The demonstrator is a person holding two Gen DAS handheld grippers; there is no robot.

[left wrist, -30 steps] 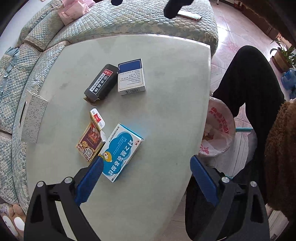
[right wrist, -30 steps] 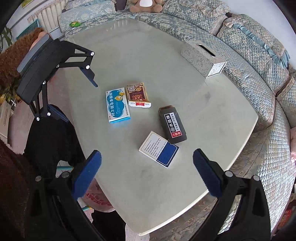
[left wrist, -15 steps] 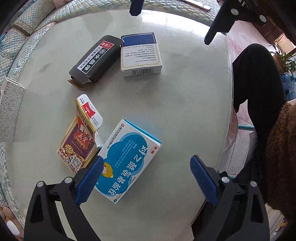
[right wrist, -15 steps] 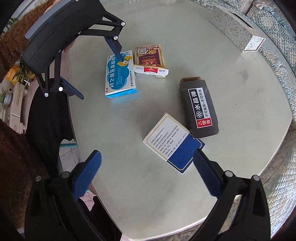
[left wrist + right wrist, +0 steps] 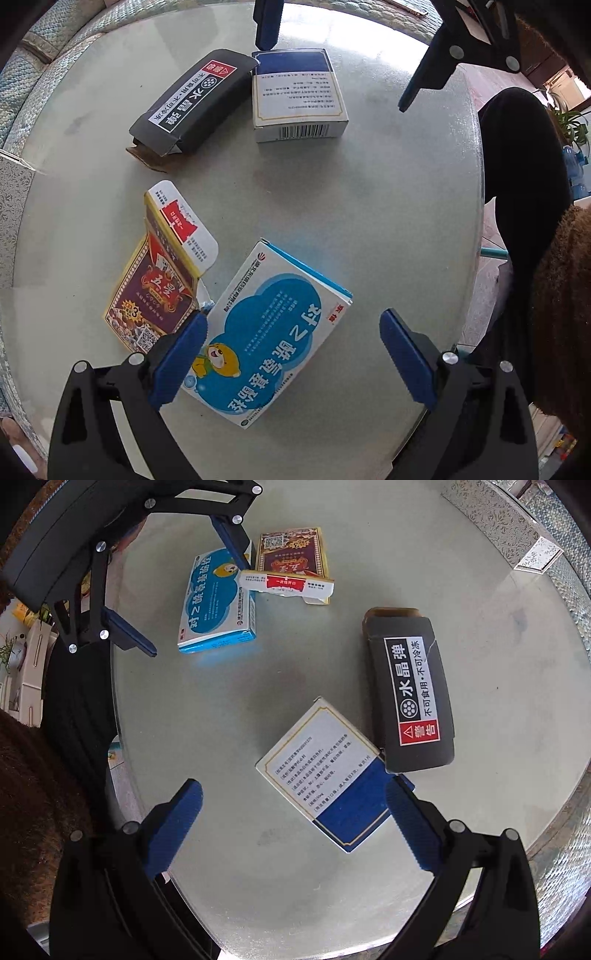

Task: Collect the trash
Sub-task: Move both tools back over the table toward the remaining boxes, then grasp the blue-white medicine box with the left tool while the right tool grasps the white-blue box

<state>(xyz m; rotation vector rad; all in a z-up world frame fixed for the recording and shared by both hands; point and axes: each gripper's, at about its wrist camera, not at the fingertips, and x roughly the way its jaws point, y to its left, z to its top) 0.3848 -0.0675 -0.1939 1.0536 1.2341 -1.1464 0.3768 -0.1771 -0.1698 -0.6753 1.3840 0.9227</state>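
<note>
overhead | round glass table (image 5: 388,206) | quilted sofa (image 5: 565,528) behind

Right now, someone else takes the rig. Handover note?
Left gripper: open, empty, straddling the blue cartoon box.
Right gripper: open, empty, straddling the blue-and-white box.
The black box touches that box; the red-and-gold box, flap open, lies beside the cartoon box.
Done: nothing picked up; all four boxes are on the table.
Left: grasp and bin each.
</note>
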